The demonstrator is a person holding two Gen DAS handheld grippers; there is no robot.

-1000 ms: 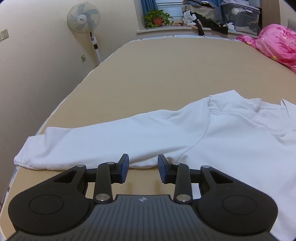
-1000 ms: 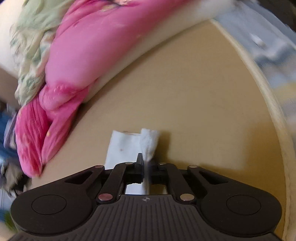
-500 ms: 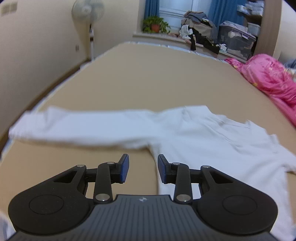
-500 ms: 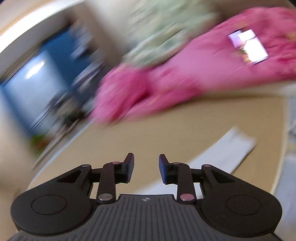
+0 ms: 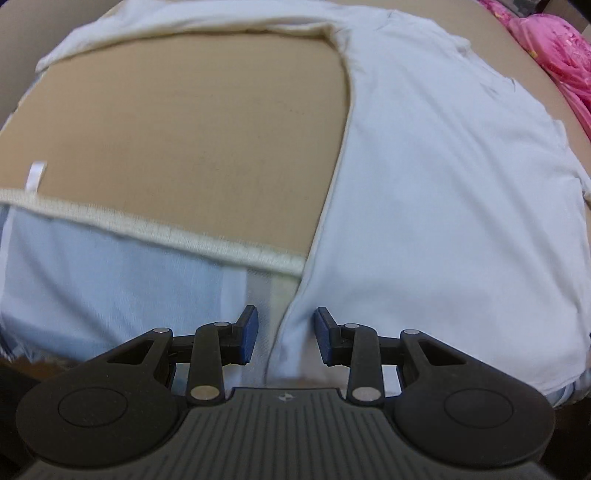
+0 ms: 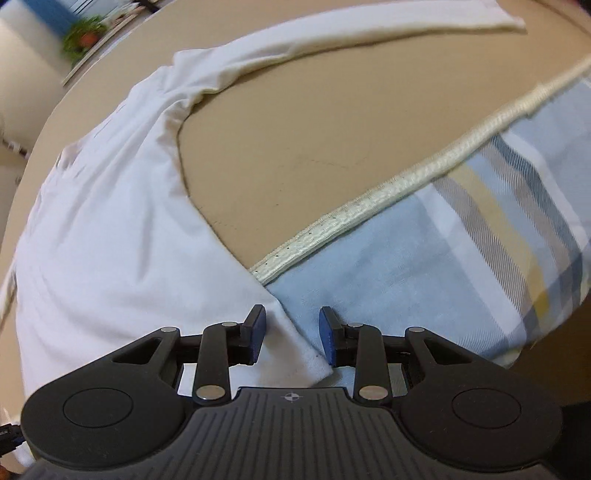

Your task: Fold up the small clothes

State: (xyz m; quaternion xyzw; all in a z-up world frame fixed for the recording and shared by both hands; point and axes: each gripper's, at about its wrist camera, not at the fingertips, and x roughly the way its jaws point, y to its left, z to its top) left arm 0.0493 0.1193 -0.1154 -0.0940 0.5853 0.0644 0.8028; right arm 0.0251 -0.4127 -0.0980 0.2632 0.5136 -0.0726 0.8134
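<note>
Black tongs (image 5: 284,334) (image 6: 291,334) — blue pads, silver pivot screws, ribbed grey body with a small crosshair mark

Left hand-held gripper (image 5: 284,334) closing, unpressed around white shirt (image 5: 443,192) hem, tan mat (image 5: 192,140)

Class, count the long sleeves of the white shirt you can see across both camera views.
2. One sleeve stretches across the top of the left wrist view; the other sleeve runs along the top of the right wrist view.
</note>
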